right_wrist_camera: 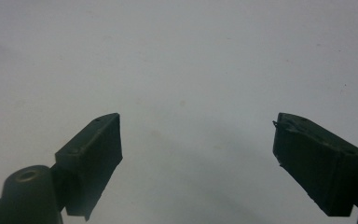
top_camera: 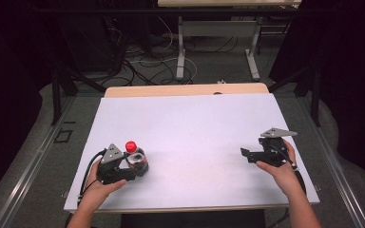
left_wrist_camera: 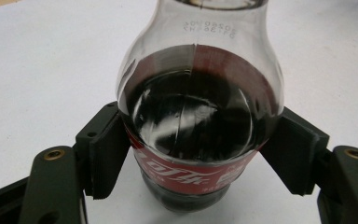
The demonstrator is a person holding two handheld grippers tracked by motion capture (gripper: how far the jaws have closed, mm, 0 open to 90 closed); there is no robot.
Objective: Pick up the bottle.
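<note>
Near the front left edge of the white table [top_camera: 195, 118], the left gripper [top_camera: 132, 170] has its jaws clamped on a small cola bottle [top_camera: 137, 159], one ribbed pad pressed to each side of the body at the height of the red label, as the left gripper view makes plain. The bottle [left_wrist_camera: 198, 116] stands upright on the table top, its red cap [top_camera: 131, 146] on and pointing up, dark drink filling the lower body up to about the shoulder and clear plastic above that toward the neck. The label wraps the waist with white lettering, and faint stamped characters sit on the clear shoulder. The step in hand looks like the grasp itself, just completed: the bottle is gripped but appears to rest on the table, not yet lifted. The next move, by that reading, calls for a steady lift or a hold while the other hand comes over, keeping the bottle vertical so the liquid does not slosh and the round, smooth body does not twist between the pads. A firm but not crushing squeeze seems wise, since thin plastic gives. Across the table, well apart at the front right, the right gripper [top_camera: 248, 156] is held in the person's right hand [top_camera: 278, 168] with its jaws standing wide and nothing between them; its own view looks along the two black pads [right_wrist_camera: 95, 149] onto bare white surface. Beyond the table's far edge lie a grey floor with loose cables [top_camera: 142, 66] and the legs of another table [top_camera: 180, 47].
</note>
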